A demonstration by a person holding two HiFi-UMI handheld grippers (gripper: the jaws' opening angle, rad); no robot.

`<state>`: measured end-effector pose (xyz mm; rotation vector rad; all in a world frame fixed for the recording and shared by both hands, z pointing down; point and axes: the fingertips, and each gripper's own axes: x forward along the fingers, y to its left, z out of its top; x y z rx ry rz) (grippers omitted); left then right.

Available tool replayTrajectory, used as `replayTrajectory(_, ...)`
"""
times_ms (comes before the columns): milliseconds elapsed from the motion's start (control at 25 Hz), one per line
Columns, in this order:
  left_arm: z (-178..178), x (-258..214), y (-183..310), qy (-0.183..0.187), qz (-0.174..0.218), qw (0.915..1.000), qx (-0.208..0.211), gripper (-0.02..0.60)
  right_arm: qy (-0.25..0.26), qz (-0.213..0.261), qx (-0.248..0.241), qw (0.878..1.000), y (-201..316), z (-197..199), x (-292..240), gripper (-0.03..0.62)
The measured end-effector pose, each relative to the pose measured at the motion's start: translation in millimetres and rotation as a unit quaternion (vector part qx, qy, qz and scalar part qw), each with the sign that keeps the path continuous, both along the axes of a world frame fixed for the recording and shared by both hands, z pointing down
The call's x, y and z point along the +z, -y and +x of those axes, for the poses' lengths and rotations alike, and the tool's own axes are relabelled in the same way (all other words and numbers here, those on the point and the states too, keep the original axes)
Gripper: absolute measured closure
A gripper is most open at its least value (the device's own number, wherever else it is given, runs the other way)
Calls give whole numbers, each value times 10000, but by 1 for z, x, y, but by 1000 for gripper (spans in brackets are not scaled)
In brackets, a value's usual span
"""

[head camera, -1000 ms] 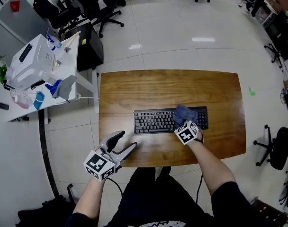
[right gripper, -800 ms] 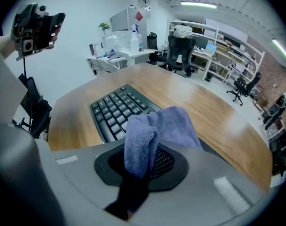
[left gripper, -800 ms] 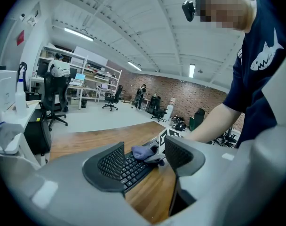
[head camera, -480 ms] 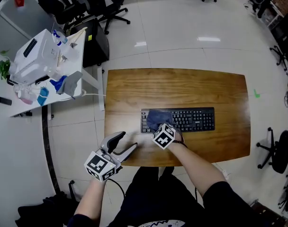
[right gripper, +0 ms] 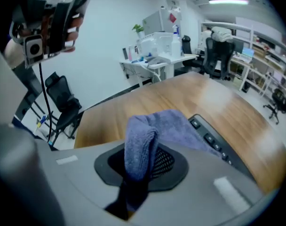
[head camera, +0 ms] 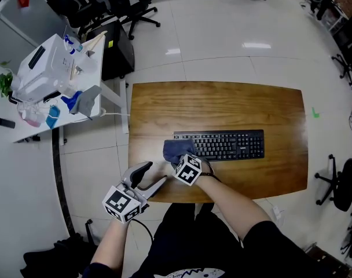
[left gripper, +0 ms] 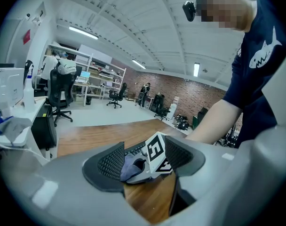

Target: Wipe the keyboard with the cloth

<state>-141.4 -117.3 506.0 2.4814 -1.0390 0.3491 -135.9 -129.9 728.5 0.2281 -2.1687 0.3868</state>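
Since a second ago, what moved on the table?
The right gripper, jaws shut on the cloth, dragged it leftward along the keyboard, from its right half to its left end. The left gripper stayed open at the near edge of the table; the keyboard stayed put.

One keyboard (head camera: 222,145) and one cloth (head camera: 177,150) are on one wooden table (head camera: 222,109); one white side desk (head camera: 40,133) stands to its left. There are two hand-held grippers, the left gripper (head camera: 154,175) and the right gripper (right gripper: 143,164). Each has two jaws and one marker cube: left cube (head camera: 123,203), right cube (head camera: 188,169).
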Motion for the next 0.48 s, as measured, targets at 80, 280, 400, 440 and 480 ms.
replayTrajectory(80, 4, -1, 3, -24, 33, 10000, 49, 321, 394, -122, 557, 9976, 9, 9, -14, 528)
replayTrajectory(280, 23, -6, 13, -81, 96, 9997, 209, 321, 734, 54, 1689, 9829, 43, 94, -33, 530)
replayTrajectory(400, 35, -3, 16, -159, 164, 9990, 372, 321, 833, 132, 2518, 9641, 63, 171, -51, 530)
replayTrajectory(440, 39, -2, 17, -174, 173, 9988, 421, 321, 822, 179, 2779, 9569, 69, 199, -57, 530)
replayTrajectory(480, 43, -2, 19, -183, 178, 9986, 465, 321, 772, 236, 3006, 9503, 74, 227, -63, 530)
